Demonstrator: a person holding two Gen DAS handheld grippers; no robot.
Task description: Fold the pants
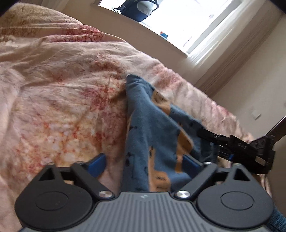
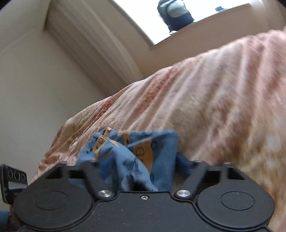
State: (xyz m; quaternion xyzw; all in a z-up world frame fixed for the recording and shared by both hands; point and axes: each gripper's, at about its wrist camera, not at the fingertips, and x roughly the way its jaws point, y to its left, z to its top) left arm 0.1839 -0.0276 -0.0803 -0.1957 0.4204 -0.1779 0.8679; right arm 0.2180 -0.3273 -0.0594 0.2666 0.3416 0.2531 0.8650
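Blue pants [image 1: 143, 114] with tan patches and small dark prints lie rumpled on the bed; in the right wrist view the pants [image 2: 128, 157] are bunched. My left gripper [image 1: 144, 164] stands wide open around one fold. Its left pad [image 1: 96, 166] is clear of the cloth, and the fabric drapes over the right pad [image 1: 192, 163]. My right gripper [image 2: 135, 160] has its jaws apart with a loose bunch of the pants filling the gap and hiding most of both pads. From the left wrist view, the right gripper [image 1: 212, 144] reaches in at the pants' right edge.
A pink and red floral bedspread [image 1: 62, 100] covers the bed, wrinkled all over. Behind it are a window sill with a dark blue bag [image 1: 137, 9], a pale curtain [image 1: 223, 62] and a cream wall. The bed's edge falls away at the right.
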